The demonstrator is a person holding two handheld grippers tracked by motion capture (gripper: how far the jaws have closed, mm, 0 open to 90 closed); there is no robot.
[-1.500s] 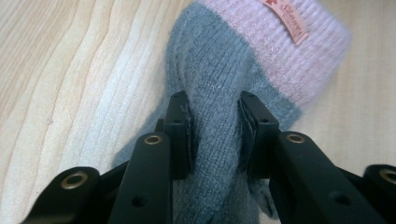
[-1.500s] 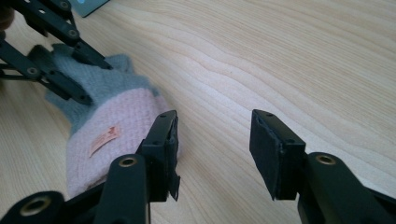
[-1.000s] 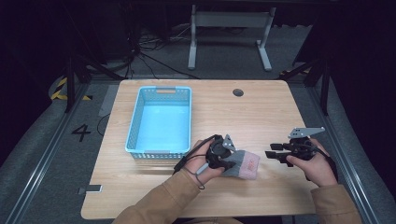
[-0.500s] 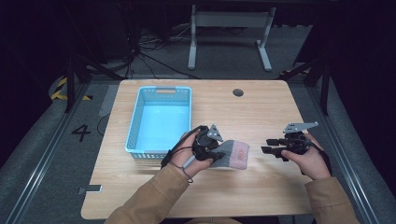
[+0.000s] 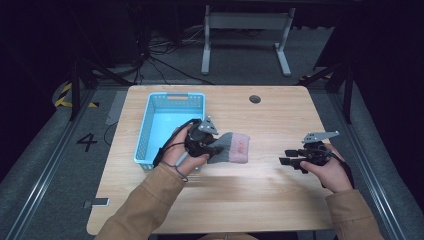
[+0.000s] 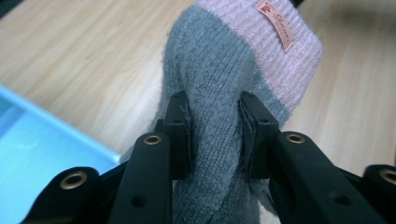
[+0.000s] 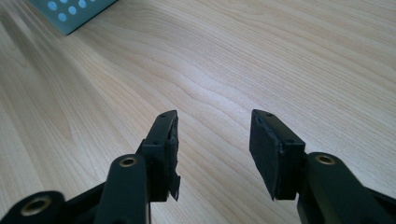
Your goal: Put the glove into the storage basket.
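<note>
Between left gripper (image 6: 212, 135) jaws: sock (image 6: 224, 74).

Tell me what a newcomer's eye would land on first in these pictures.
First the grey sock with a pink cuff, pinched between the jaws of the left gripper just right of the blue basket. The basket stands at the table's left. The right gripper hangs open above bare wood at the right.

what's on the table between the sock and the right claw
Nothing: in the high view, only bare wooden table lies between the grey-and-pink sock, held by the left claw, and the open right claw.
</note>
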